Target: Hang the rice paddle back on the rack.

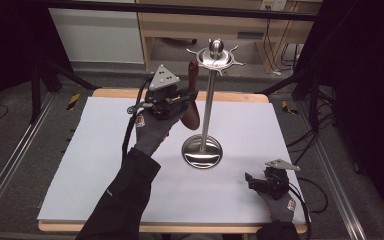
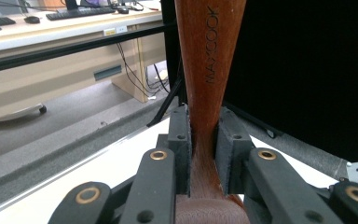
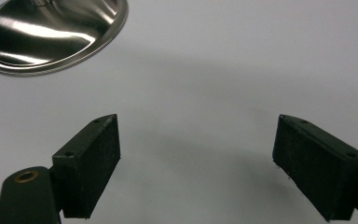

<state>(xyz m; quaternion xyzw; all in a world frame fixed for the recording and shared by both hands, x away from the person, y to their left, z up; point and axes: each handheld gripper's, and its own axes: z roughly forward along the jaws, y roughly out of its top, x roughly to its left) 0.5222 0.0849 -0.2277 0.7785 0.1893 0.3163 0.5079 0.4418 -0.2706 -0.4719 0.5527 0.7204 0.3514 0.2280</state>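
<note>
A steel utensil stand point(image 1: 208, 107) rises from a round base point(image 1: 202, 152) at the middle of the white table, with a ring of hooks point(image 1: 215, 57) on top. My left gripper point(image 1: 189, 98) hovers just left of the pole, shut on a reddish-brown wooden utensil point(image 1: 194, 75) held upright, its handle end close to the hooks. In the left gripper view the pads point(image 2: 181, 140) squeeze the narrow neck of the utensil point(image 2: 209, 60), which is stamped MAXCOOK. My right gripper point(image 1: 249, 180) rests low at the front right, open and empty point(image 3: 196, 158), with the stand's base point(image 3: 51, 37) ahead of it.
A white sheet point(image 1: 105, 165) covers the wooden table. Dark tripod legs point(image 1: 45, 75) and cables stand around the table's sides. A wooden cabinet point(image 1: 180, 25) is behind it. A desk with a keyboard point(image 2: 77, 12) appears far off in the left gripper view.
</note>
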